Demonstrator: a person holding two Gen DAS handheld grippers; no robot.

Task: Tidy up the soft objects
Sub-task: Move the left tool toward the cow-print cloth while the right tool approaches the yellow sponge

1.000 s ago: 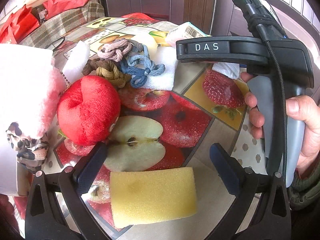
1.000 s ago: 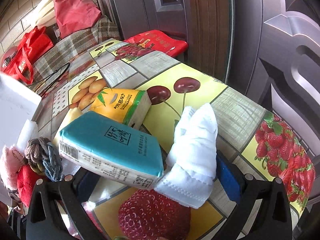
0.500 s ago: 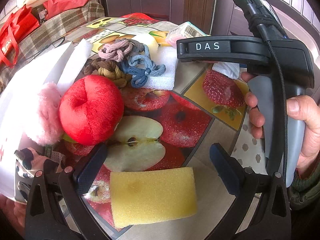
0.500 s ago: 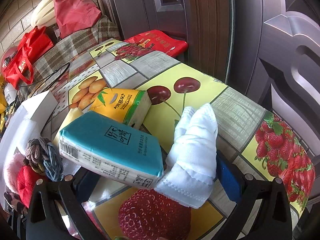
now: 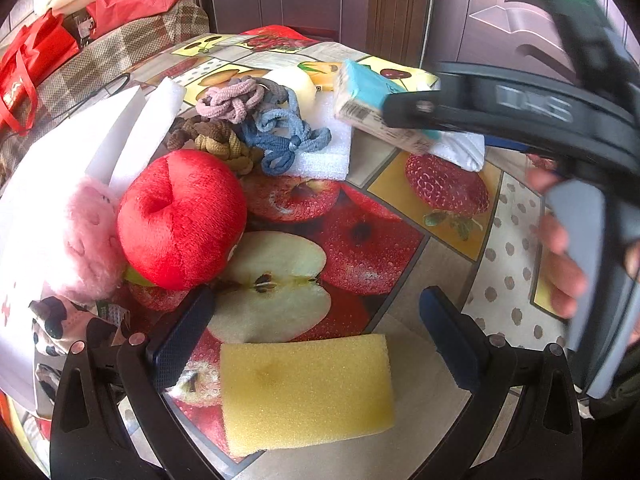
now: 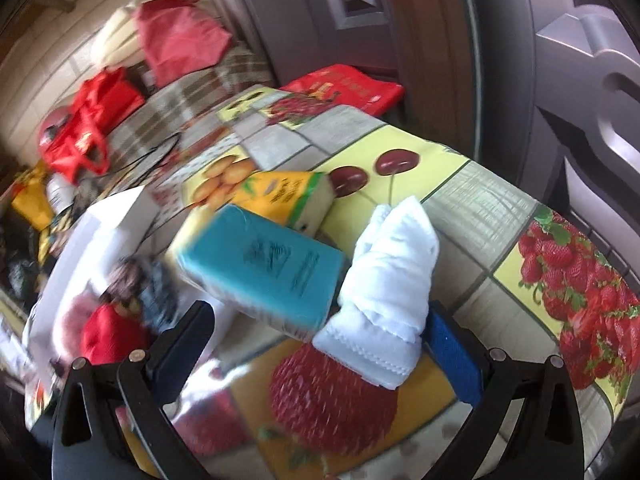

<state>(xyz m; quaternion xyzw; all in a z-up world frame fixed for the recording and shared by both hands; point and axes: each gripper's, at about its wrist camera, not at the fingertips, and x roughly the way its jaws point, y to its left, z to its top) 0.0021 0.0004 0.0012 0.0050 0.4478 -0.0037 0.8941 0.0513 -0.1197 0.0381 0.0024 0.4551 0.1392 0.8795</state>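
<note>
Both tongs spread among the soft clutter

Right gripper (image 6: 320, 344) brackets the white cloth (image 6: 386, 292) and teal tissue pack (image 6: 264, 264), apparently to gather them; left gripper (image 5: 316, 336) idles over the lower-centre yellow sponge (image 5: 306, 390).

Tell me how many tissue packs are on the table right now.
2: the teal tissue pack sits tilted between the right gripper's jaws beside the white cloth; the yellow tissue pack lies behind it. Others may be hidden.

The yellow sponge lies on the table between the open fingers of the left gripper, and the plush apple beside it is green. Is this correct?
Not quite: the plush apple is red, not green, as the left wrist view shows. The rest holds: the yellow sponge lies on the table between the open fingers of the left gripper.
</note>
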